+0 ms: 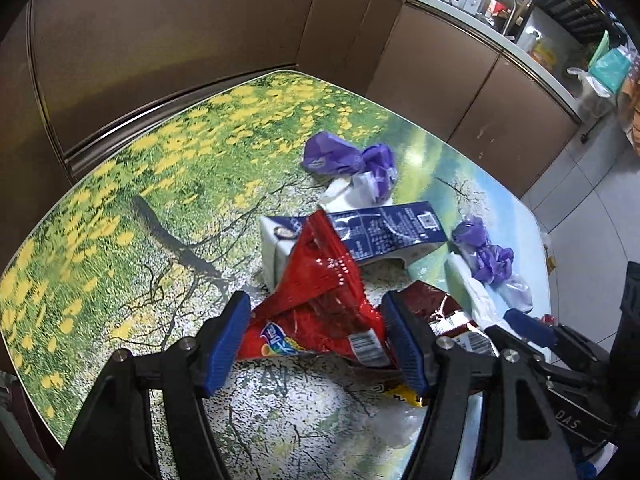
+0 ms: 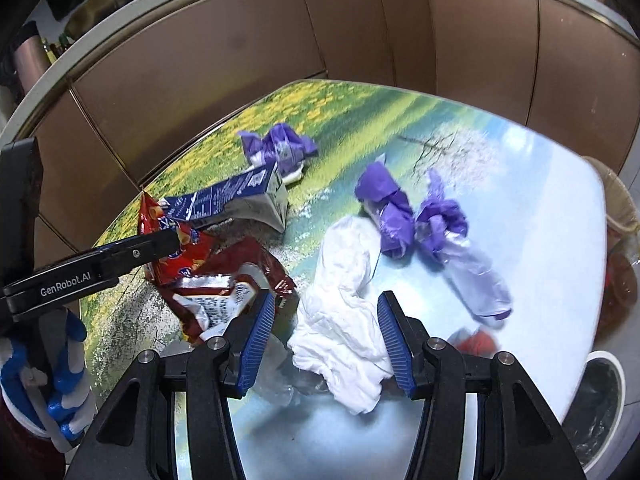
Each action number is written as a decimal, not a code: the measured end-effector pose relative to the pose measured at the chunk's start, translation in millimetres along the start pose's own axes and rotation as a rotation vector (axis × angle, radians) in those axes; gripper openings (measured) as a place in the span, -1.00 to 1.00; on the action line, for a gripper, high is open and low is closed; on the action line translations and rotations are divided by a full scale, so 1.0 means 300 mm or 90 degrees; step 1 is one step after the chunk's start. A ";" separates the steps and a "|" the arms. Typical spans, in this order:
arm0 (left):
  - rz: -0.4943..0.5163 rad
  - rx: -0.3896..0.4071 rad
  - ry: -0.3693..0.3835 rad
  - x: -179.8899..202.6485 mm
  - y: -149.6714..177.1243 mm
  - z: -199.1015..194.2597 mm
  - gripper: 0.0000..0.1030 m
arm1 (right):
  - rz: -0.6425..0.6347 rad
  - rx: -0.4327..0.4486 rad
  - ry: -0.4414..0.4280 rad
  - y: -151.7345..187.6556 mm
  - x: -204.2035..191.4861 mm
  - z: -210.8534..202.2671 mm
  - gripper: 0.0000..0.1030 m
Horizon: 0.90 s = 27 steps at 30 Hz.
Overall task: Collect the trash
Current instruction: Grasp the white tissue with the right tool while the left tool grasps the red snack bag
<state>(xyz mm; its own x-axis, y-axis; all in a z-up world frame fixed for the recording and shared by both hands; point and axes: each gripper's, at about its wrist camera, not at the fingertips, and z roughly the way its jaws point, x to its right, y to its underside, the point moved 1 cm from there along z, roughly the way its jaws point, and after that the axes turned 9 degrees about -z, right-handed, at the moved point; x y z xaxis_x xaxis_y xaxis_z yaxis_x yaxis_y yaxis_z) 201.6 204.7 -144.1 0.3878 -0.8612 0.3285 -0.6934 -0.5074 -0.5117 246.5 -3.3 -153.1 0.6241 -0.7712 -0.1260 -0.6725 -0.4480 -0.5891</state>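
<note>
Red foil dominates the left wrist view: a crumpled red snack bag (image 1: 320,308) lies on the flower-printed tabletop (image 1: 132,216) against a blue milk carton (image 1: 384,232), and the left hand-held gripper (image 1: 316,344) stands released, jaws straddling the bag without pressing it, seemingly lined up to grasp. From the right wrist view, the right hand-held gripper (image 2: 326,336) is likewise unclenched around a white crumpled tissue (image 2: 344,316), purple wrappers (image 2: 404,216) just beyond.
</note>
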 end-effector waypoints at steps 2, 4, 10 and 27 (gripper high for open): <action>-0.001 0.004 0.004 -0.005 0.002 -0.002 0.18 | 0.004 -0.004 -0.010 0.005 0.000 0.011 -0.07; -0.008 0.000 0.013 -0.011 0.004 -0.003 0.07 | 0.004 -0.007 -0.016 0.011 -0.002 0.017 -0.28; -0.025 0.001 0.034 -0.040 0.011 -0.017 -0.12 | 0.004 -0.029 -0.020 0.028 -0.011 0.032 -0.47; -0.118 0.009 0.133 -0.194 0.022 -0.095 -0.62 | -0.013 -0.024 -0.015 0.047 -0.078 0.015 -0.86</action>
<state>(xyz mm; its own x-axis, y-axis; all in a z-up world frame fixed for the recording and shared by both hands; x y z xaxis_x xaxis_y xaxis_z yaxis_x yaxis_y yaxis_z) 157.2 252.2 -144.1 0.3728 -0.7294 0.5736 -0.6133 -0.6575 -0.4376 224.2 10.3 -162.1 0.6469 -0.7510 -0.1324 -0.6734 -0.4811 -0.5614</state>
